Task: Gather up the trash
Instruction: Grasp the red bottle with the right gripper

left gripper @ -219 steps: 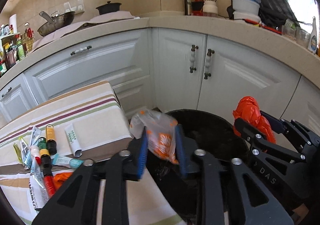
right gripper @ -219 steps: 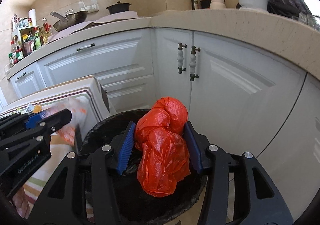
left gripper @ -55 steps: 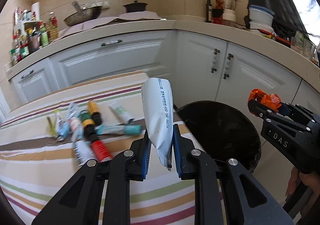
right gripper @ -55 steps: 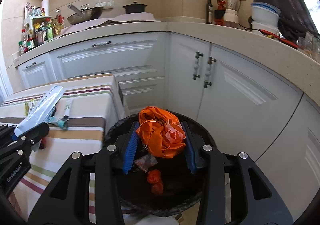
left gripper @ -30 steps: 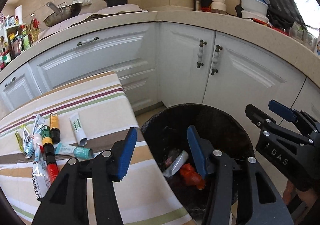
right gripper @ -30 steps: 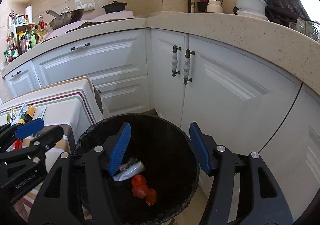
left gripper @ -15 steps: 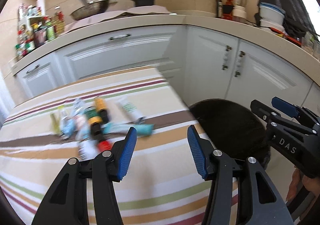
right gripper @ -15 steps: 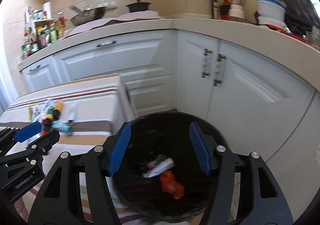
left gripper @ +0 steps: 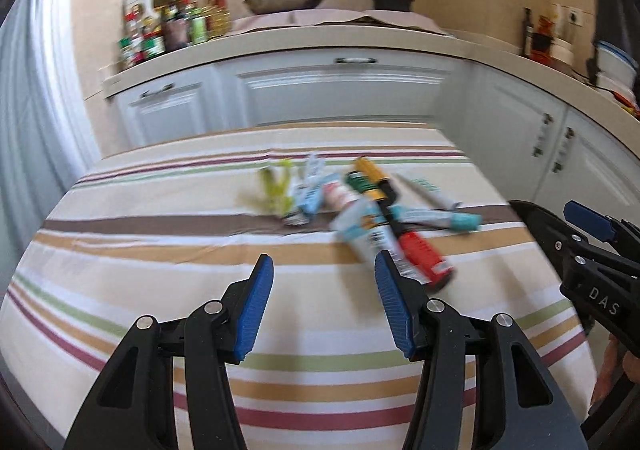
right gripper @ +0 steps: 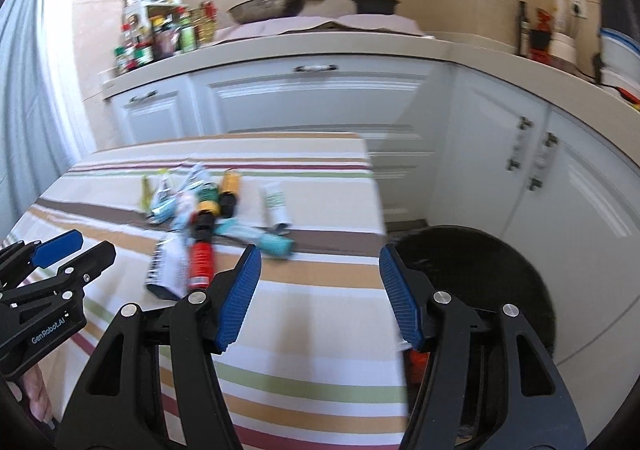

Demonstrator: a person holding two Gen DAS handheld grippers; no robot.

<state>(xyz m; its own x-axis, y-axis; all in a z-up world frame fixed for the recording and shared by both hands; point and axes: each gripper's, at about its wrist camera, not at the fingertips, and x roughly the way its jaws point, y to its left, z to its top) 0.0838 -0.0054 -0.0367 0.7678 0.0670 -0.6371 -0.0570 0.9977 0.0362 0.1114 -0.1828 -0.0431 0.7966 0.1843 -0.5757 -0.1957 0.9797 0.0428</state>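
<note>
Two grippers, yours, both spread wide, nothing gripped: left gripper (left gripper: 324, 306) lower centre, right gripper (right gripper: 320, 294) lower centre, poised for next pick. Beyond them, trash pile (left gripper: 372, 209) mid-frame on striped tablecloth (left gripper: 160, 250), tubes overlapping. Black bin (right gripper: 500, 282) lower right, beside table edge. Motion blur smears labels; bin contents mostly hidden.

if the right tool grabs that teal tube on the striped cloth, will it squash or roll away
The teal plastic tube with its darker cap looks like a soft squeeze tube, so it would probably flatten somewhat between the pads. It lies flat on the striped tablecloth, partly under other tubes, so rolling seems unlikely. Motion blur hides finer detail.
</note>
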